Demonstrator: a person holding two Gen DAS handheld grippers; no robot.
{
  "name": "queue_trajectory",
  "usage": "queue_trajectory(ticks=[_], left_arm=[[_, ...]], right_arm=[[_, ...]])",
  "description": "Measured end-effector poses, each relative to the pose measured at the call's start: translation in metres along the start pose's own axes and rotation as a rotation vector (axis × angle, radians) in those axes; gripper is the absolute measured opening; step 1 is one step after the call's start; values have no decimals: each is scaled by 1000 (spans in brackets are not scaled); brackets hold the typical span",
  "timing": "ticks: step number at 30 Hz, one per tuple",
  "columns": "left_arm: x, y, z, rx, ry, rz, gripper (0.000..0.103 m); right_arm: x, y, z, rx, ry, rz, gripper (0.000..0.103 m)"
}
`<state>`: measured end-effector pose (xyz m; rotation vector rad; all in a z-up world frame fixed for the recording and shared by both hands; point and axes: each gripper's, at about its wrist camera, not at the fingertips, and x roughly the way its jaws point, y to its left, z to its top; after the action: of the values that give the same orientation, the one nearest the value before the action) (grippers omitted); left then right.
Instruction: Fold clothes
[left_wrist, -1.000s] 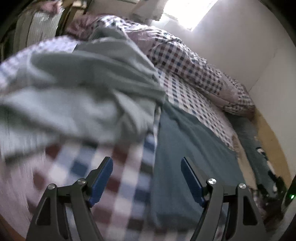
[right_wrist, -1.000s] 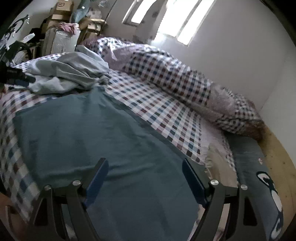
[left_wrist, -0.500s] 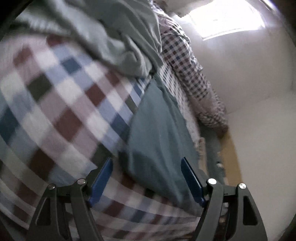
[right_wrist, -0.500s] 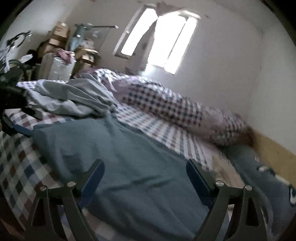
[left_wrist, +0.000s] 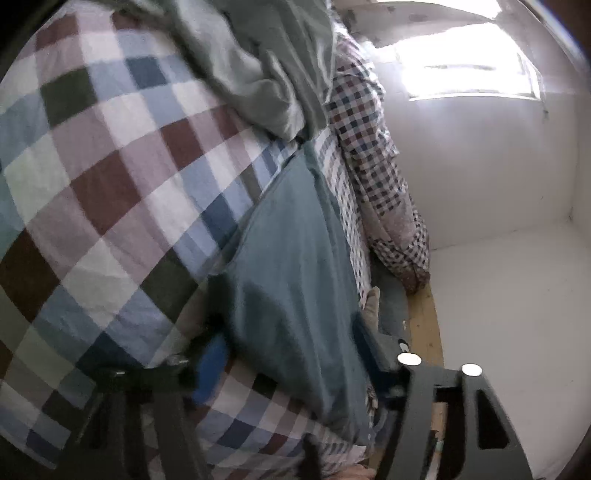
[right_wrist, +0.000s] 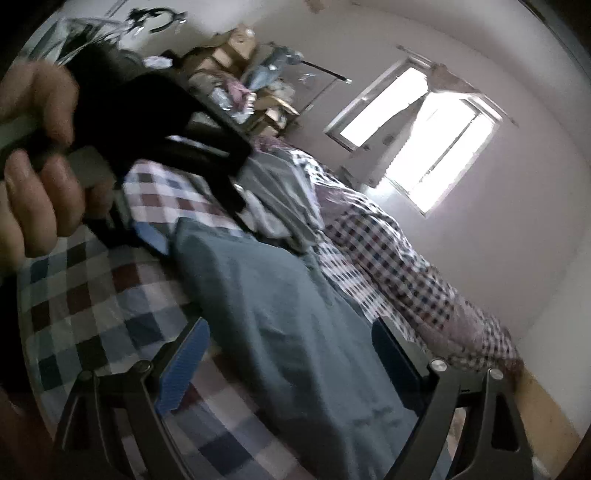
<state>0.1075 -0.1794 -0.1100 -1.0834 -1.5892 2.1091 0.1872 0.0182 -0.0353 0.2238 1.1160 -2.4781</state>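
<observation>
A teal garment (left_wrist: 295, 258) (right_wrist: 288, 302) lies spread flat on the checked bed sheet (left_wrist: 110, 206). My left gripper (left_wrist: 291, 360) straddles one corner of it, one blue pad at the cloth's edge and the other pad on the far side. Its jaws are closing with the cloth between them, and I see no firm pinch. In the right wrist view a hand holds the left gripper (right_wrist: 192, 221) at the garment's far left corner. My right gripper (right_wrist: 286, 363) stands wide open low over the near part of the garment, touching nothing.
A heap of pale grey-green clothes (left_wrist: 258, 74) (right_wrist: 280, 192) lies beyond the teal garment. A small-check quilt (right_wrist: 399, 266) runs along the wall side of the bed. Boxes and clutter (right_wrist: 236, 62) stand at the back, and a bright window (right_wrist: 436, 136) is in the wall.
The left gripper's pads have drawn closer together around the teal corner. The right gripper has swung along the bed and rolled, bringing the hand with the left gripper close into its view.
</observation>
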Motion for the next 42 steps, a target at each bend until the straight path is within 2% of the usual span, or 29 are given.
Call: queue_trajectory(ticks=[1,2,4,5,7,8,19,23,24,26,28,29,31,32,33,35,37,42], left_arm=[[0,2,1,-17,3,0,44],[-1,5,1,-34,4,2,32],[-2,5,3,-37,0,5,24],[-3,5,4,-37,-2,7,11],[-3,1,4,-20,-8,5,8],[-5,-1,4,-13,-9,-2,3],[-10,-17,7,51,1,-67,1],[-11,-17,8,55,6,-71,1],[-11,-17,8,55,9,-73,1],[-8,-17,8,57,13,-73,1],[-7,-17,8,54,17,-67,1],[-6,-16,8,46,17,-64,2],[-5,-14,8,32,23,-80,8],[-4,-13,8,25,27,-88,19],[-3,-12,7,18,30,-97,35],[-2,-13,7,10,34,-130,57],[3,-15,7,13,34,-139,62],[19,-18,11,16,45,-121,62]], right_arm=[[3,7,2,-24,0,3,92],[5,14,4,-47,-3,5,92],[11,28,7,-99,-16,1,92],[13,33,9,-119,-20,-4,92],[19,44,10,-155,-24,-2,92],[22,47,10,-166,-20,-1,92],[50,59,14,-210,10,-16,91],[58,53,17,-175,31,16,91],[60,51,17,-166,39,22,88],[65,50,16,-167,65,22,71],[70,49,16,-167,87,25,45],[71,49,15,-166,93,32,42],[73,48,15,-163,103,44,14],[74,48,16,-163,106,44,11],[75,47,16,-158,107,47,10],[73,45,17,-142,107,54,7],[76,40,20,-128,106,58,6],[76,33,24,-92,98,60,6]])
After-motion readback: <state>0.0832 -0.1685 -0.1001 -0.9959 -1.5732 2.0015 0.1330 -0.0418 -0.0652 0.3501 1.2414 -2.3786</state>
